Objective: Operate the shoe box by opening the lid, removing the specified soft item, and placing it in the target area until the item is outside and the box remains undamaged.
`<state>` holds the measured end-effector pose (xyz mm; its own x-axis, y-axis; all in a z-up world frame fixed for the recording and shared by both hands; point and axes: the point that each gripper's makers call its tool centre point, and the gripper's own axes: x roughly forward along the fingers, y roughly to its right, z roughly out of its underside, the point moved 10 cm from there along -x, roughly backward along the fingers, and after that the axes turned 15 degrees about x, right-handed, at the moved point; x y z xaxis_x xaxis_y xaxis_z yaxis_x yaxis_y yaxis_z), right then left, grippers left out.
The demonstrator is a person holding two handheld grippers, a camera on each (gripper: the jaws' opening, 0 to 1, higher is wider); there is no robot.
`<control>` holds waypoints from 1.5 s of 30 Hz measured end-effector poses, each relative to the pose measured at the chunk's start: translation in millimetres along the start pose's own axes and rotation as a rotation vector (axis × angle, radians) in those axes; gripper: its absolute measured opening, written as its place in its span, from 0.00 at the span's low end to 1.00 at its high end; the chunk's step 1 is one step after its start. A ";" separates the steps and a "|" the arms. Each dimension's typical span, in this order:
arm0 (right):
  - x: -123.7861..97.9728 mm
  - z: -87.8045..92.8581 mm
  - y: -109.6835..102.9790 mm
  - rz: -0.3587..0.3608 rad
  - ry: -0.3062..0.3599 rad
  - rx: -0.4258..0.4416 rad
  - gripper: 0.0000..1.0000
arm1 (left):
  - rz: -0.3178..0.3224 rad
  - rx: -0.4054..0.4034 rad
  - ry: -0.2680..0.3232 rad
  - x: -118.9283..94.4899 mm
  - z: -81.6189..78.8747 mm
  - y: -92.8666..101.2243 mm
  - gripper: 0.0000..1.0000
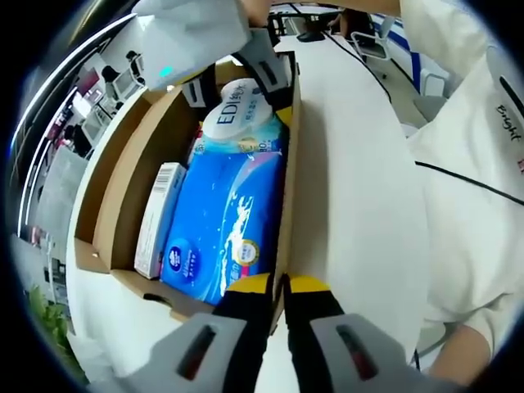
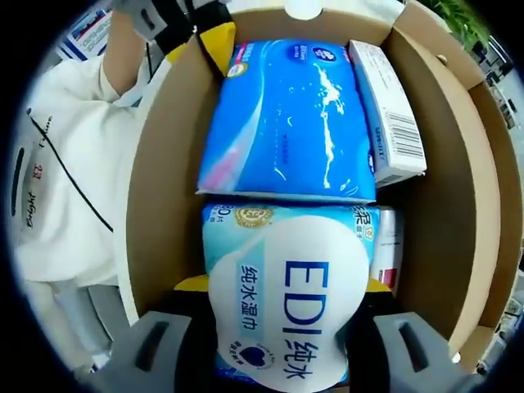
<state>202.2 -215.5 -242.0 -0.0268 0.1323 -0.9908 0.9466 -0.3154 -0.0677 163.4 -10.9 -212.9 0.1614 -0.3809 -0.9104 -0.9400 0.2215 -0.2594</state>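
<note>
Inside the open brown cardboard shoe box [image 2: 164,164], I am closing my right tool [image 2: 282,323] around the pale blue soft pack of wet wipes marked EDI [image 2: 282,295], its yellow-tipped jaws standing wide on either side of the pack's bulging flanks; from the right gripper view I am judging that they are pressing it, though the contact itself is half hidden by the pack. That pack is lying at the end of the box nearest my right tool, touching the bright blue plastic-wrapped tissue pack [image 2: 286,115] beyond it, with a slim white carton [image 2: 385,110] along the far wall. My left tool [image 1: 278,299] is pinched shut on the cardboard wall at the box's opposite end, steadying it on the white surface [image 1: 352,164]. The risk I am weighing: the wipes pack is soft and slippery, so a shallow grip could let it squirt out as I lift, and a jaw catching the box wall could tear or drag the cardboard. My right tool is pointing down into the box from one short end, my left tool facing it from the other.
</note>
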 end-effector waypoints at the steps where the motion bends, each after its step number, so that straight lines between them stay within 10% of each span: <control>1: -1.2 0.8 -0.4 0.000 0.011 -0.004 0.62 | 0.001 0.004 0.002 0.0 0.2 0.0 0.05; 30: -57.7 -7.5 8.6 0.024 0.234 0.053 0.61 | 0.018 0.038 0.011 0.6 -0.7 -0.6 0.03; 45: -66.5 -19.8 2.6 0.072 0.043 -0.059 0.61 | 0.000 0.011 0.022 -0.2 1.4 -1.6 0.04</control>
<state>212.8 -206.5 -173.9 0.0549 0.1515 -0.9869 0.9627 -0.2702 0.0121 165.3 -9.9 -212.8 0.1549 -0.4003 -0.9032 -0.9366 0.2314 -0.2632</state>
